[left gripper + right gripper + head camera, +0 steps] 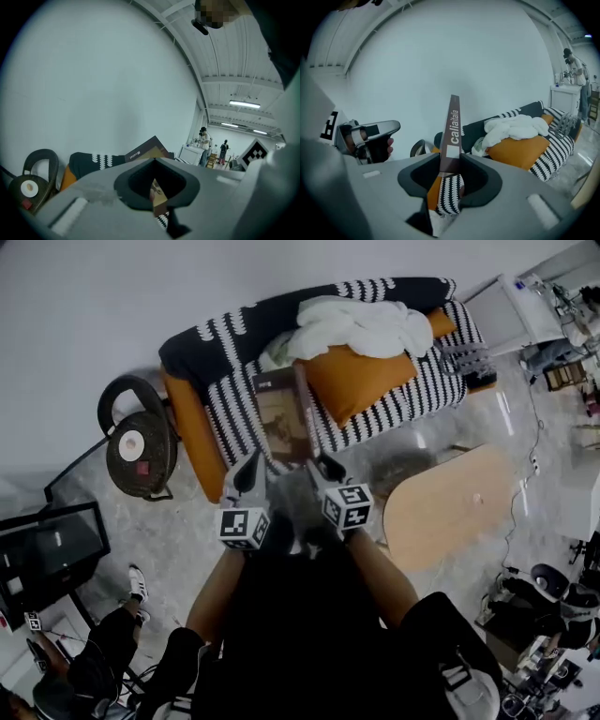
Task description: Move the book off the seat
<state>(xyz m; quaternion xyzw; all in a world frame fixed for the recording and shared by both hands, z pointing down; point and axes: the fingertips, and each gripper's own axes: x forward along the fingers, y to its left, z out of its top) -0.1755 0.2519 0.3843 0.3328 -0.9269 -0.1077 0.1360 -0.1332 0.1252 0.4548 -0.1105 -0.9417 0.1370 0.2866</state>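
Glossy paper book point(283, 418), striped cloth sofa point(417, 395), pale wooden table point(450, 507), glossy marbled floor point(187, 545)

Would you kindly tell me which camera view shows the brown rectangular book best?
The head view: the brown rectangular book shows its whole cover there. The right gripper view shows only its spine edge-on; the left gripper view shows only a corner.

A pale wall point(141, 296) fills the head view from 9 to 12 o'clock. Against it stands a black-and-white striped sofa point(427, 385) with orange cushions point(361, 381) and a white throw point(361, 324). The floor point(187, 549) is grey marble. A round black stand point(141, 451) sits at the sofa's 9 o'clock, an oval wooden table point(450, 502) at 5 and a white cabinet point(511, 315) at 2. Strip lights point(244, 104) hang from a white ribbed ceiling point(234, 56).
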